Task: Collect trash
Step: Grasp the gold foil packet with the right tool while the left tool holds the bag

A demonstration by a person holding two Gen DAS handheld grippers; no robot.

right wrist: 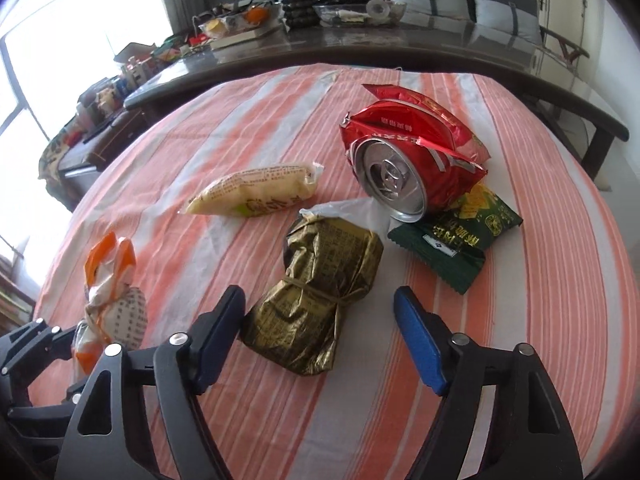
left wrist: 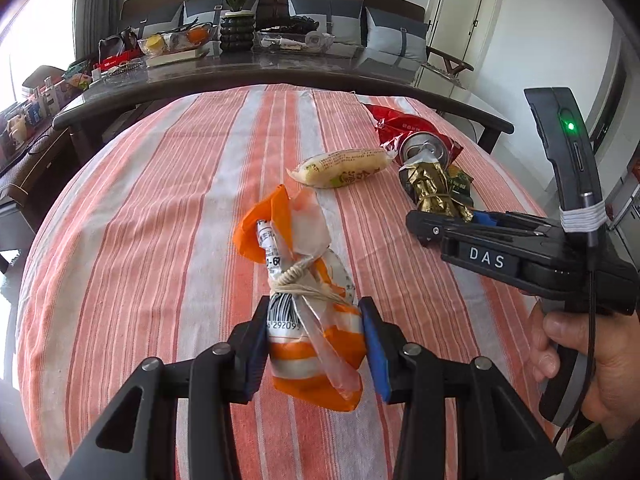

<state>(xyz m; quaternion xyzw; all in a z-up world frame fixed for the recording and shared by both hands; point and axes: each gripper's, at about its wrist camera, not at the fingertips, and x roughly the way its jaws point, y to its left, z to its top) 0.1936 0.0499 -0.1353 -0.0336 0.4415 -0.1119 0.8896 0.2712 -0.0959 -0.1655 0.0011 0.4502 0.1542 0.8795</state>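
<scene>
My left gripper [left wrist: 316, 344] is shut on an orange-and-white tied wrapper [left wrist: 304, 280], which also shows at the left of the right wrist view [right wrist: 112, 304]. My right gripper [right wrist: 320, 340] is open, its fingers either side of the near end of a gold tied wrapper [right wrist: 320, 296]. In the left wrist view the right gripper [left wrist: 424, 228] sits next to that gold wrapper [left wrist: 432, 188]. Beyond lie a yellow-white packet [right wrist: 256, 194], a red can [right wrist: 392, 180] on a red bag [right wrist: 424, 128], and a green packet [right wrist: 456, 240].
All trash lies on an orange-and-white striped cloth [right wrist: 540, 260]. A dark table [left wrist: 280, 68] behind holds glass bowls, a potted plant [left wrist: 236, 12] and clutter. A sofa with grey cushions stands at the back.
</scene>
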